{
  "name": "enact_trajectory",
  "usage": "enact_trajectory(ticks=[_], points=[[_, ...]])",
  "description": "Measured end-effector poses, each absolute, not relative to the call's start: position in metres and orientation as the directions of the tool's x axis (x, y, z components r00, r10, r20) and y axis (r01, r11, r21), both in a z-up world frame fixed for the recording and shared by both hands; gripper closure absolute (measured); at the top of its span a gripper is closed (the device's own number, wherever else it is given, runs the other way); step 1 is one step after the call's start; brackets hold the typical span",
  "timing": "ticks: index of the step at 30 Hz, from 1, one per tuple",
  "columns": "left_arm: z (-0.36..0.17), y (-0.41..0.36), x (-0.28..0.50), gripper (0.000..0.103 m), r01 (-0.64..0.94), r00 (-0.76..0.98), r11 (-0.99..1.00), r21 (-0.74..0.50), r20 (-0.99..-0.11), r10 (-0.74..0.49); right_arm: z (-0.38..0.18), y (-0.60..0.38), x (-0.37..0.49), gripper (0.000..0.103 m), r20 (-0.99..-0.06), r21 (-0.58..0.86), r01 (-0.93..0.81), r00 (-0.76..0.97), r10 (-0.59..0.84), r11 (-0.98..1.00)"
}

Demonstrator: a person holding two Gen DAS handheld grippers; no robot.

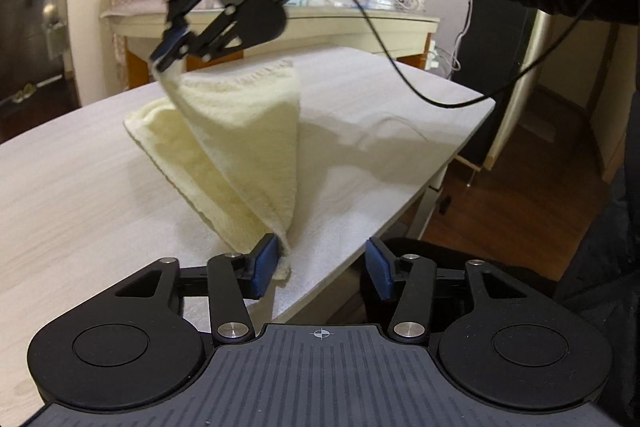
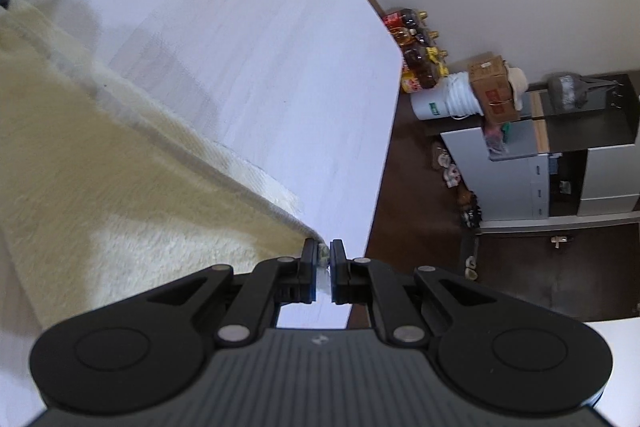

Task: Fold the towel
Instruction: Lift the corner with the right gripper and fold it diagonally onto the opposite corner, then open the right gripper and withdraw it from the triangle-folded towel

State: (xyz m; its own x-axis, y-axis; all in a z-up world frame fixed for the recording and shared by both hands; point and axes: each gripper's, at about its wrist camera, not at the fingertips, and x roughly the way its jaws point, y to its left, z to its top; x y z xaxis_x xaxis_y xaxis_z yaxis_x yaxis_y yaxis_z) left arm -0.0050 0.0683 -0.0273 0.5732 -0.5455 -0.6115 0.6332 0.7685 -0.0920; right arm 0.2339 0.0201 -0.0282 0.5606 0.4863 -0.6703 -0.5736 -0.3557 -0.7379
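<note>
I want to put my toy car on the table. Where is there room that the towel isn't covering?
The table is bare to the left of the towel, and to its right up to the far corner under the black cable. It is crowded in the middle: the right gripper holds a towel corner up, and the left gripper sits open at the near corner.

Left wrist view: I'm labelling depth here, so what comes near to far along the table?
Left gripper → towel on the table → right gripper pinching its raised corner → cluttered desk behind.
</note>
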Motion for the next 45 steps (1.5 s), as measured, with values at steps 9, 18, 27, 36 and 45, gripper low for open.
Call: enact_trajectory(ticks=[9,18,27,36,45], points=[[-0.029,0.066,-0.004,0.047,0.620,0.582,0.776,-0.113,-0.597,-0.552,-0.047,0.038,0.241,0.096,-0.695,-0.714,-0.585,0.528,0.487,-0.384],[-0.032,0.064,-0.007,0.047,0.616,0.588,0.778,-0.121,-0.587,-0.557,-0.061,0.042,0.239,0.078,-0.666,-0.739,-0.568,0.530,0.525,-0.363],[-0.033,0.060,-0.007,0.045,0.614,0.589,0.780,-0.122,-0.586,-0.556,-0.052,0.040,0.241,0.073,-0.657,-0.723,-0.637,0.514,0.552,-0.268],[-0.033,0.060,-0.005,0.045,0.595,0.597,0.792,-0.136,-0.585,-0.549,-0.017,0.015,0.229,0.072,-0.649,-0.684,-0.719,0.522,0.553,-0.124],[-0.013,0.091,-0.013,0.043,0.515,0.661,0.845,-0.146,-0.560,-0.499,0.036,-0.057,0.143,0.064,-0.631,-0.472,-0.865,0.466,0.620,0.170]])
